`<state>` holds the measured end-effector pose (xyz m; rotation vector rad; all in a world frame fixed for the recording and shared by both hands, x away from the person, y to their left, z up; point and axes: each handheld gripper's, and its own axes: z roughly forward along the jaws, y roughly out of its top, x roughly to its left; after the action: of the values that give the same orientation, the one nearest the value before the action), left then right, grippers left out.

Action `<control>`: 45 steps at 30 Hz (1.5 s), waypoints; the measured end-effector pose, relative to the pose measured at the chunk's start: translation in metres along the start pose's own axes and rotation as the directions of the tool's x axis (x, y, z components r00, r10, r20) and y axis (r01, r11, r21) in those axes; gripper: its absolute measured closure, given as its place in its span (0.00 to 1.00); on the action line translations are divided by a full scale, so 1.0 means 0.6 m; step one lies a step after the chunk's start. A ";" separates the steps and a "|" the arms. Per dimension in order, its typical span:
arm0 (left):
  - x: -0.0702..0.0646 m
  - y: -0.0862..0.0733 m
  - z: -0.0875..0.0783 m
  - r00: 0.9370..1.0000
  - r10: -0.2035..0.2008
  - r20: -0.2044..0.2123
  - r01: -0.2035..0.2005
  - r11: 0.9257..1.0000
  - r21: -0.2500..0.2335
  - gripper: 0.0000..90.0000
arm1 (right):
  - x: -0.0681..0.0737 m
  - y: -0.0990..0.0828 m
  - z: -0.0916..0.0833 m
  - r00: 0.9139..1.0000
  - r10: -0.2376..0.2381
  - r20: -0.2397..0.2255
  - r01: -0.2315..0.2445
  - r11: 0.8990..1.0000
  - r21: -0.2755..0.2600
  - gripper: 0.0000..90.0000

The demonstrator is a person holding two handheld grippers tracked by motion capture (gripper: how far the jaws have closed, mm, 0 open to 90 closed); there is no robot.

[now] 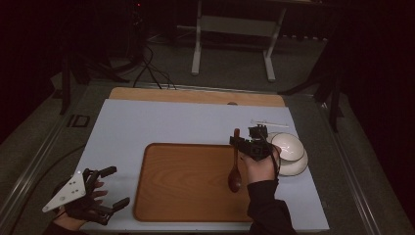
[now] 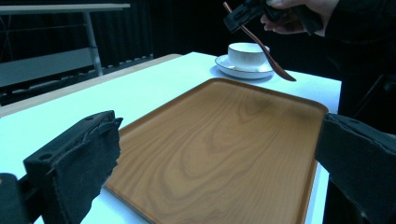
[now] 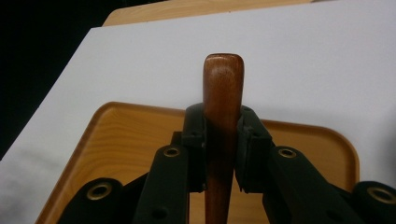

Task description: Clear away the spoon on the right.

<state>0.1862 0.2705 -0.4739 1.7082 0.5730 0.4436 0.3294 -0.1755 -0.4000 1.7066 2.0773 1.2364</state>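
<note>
A dark wooden spoon (image 1: 235, 166) hangs over the right part of the wooden tray (image 1: 186, 181), bowl end down and handle end up. My right gripper (image 1: 241, 142) is shut on its handle; in the right gripper view the handle (image 3: 223, 107) stands clamped between the two jaws. The left gripper view shows the same spoon (image 2: 266, 51) held slanted above the tray's far corner (image 2: 322, 108). My left gripper (image 1: 113, 187) rests at the table's front left corner, open, with nothing between its fingers (image 2: 74, 163).
A white bowl (image 1: 288, 146) sits on a white saucer (image 1: 293, 168) right of the tray, close to the right hand. A thin pale stick (image 1: 269, 123) lies behind them. The tray lies on a light blue mat (image 1: 147, 122).
</note>
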 end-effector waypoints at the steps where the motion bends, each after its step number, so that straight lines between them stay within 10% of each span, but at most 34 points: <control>1: 0.000 0.000 0.000 1.000 0.002 0.000 -0.002 1.000 0.001 0.00 | -0.001 -0.003 0.001 1.000 0.009 -0.001 -0.009 1.000 0.001 0.85; 45: -0.001 0.000 0.002 1.000 0.002 0.028 -0.002 1.000 -0.001 0.00 | -0.039 -0.126 0.127 0.990 0.068 0.125 -0.080 0.992 0.094 0.84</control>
<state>0.1862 0.2691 -0.4743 1.7115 0.5511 0.4205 0.3278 -0.1591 -0.5087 1.8683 2.0523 1.0355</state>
